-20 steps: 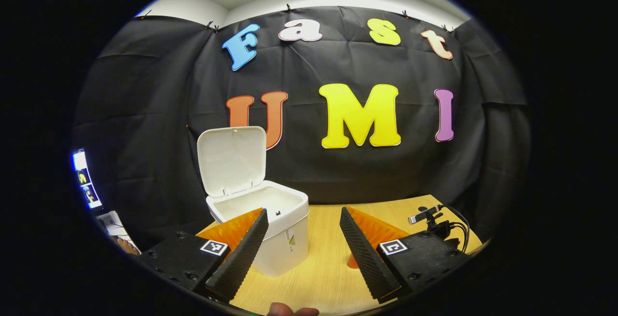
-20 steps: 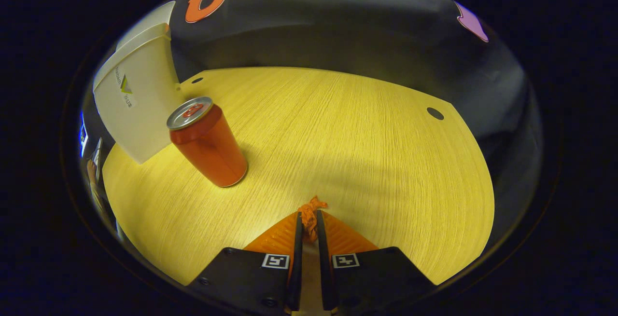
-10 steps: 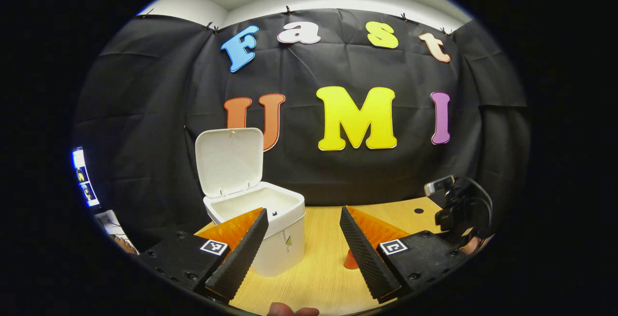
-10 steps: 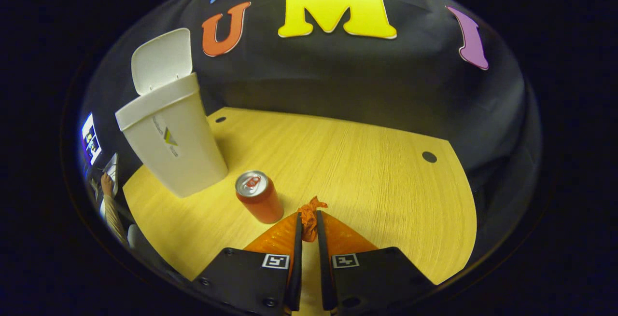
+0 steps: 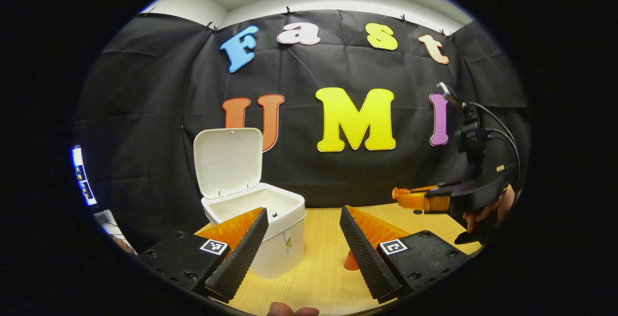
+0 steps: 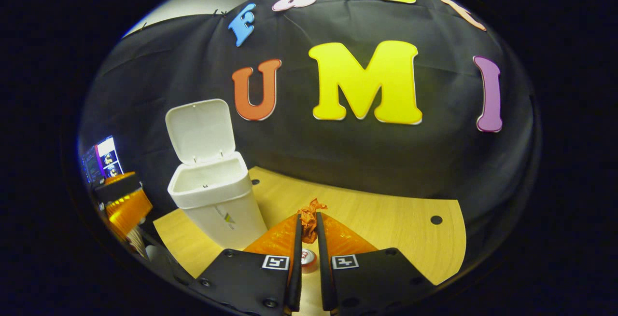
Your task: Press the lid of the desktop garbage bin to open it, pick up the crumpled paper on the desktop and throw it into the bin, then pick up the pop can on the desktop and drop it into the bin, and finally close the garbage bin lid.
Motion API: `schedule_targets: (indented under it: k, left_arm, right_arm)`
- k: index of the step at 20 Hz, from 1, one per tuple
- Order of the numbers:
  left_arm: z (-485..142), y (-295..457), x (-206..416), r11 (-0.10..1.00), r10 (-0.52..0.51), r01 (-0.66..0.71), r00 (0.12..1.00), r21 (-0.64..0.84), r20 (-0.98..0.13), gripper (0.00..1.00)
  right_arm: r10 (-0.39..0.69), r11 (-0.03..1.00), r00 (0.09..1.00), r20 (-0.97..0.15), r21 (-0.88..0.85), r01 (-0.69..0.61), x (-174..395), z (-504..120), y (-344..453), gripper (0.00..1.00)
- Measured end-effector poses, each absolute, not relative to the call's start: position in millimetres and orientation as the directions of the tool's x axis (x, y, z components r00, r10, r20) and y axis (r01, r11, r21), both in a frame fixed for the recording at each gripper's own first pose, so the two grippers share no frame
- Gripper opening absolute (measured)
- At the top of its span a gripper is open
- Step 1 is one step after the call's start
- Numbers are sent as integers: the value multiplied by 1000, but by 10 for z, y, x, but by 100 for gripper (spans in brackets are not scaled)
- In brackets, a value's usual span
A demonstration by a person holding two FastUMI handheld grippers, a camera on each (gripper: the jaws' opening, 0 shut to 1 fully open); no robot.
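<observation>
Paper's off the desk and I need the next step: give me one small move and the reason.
Probably carry the right gripper left until it is over the open bin, staying shut. It pinches the crumpled paper to the bin's right, and the lid stands upright.

In the left gripper view, the bin (image 5: 260,229) stands on the surface (image 5: 318,277) at the left, its lid (image 5: 228,160) raised at its far side. The pop can (image 5: 349,261) stands right of it. In the right gripper view, the crumpled paper (image 6: 309,217) hangs above the surface, right of the bin.
</observation>
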State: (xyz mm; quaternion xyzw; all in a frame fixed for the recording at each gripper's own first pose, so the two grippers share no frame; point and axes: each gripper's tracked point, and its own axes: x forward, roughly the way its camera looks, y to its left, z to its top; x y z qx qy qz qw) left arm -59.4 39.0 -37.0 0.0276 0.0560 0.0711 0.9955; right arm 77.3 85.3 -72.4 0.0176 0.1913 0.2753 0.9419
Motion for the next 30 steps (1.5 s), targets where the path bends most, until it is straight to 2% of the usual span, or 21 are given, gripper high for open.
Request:
schedule_targets:
  k: [4, 10, 11, 12, 13, 22, 30]
  left_arm:
    - [-406, 500, -677, 986, 160, -153, 981, 64, -114, 98]
    - [-446, 674, -899, 985, 171, -167, 977, 38, -127, 98]
    - [-439, 728, -931, 983, 181, -178, 975, 37, -125, 98]
    - [-438, 779, -958, 981, 193, -190, 973, 36, -124, 89]
    - [-446, 843, -990, 978, 206, -204, 971, 34, -124, 98]
    - [-473, 1383, -1270, 941, 339, -336, 932, 47, -128, 98]
    - [-515, 1684, -1444, 912, 409, -407, 901, 47, -141, 98]
  right_arm:
    - [601, 798, 747, -285, 162, -580, 698, -272, 1316, 17]
    - [686, 724, 678, -264, 158, -671, 739, -131, 2120, 17]
    - [699, 711, 663, -268, 163, -684, 707, -146, 2251, 17]
    - [711, 698, 647, -273, 168, -696, 694, -172, 2385, 17]
    - [723, 685, 633, -277, 169, -709, 686, -191, 2514, 17]
    - [772, 608, 532, -346, 160, -778, 654, -525, 3434, 17]
    - [738, 616, 510, -442, 132, -777, 789, -969, 3811, 17]
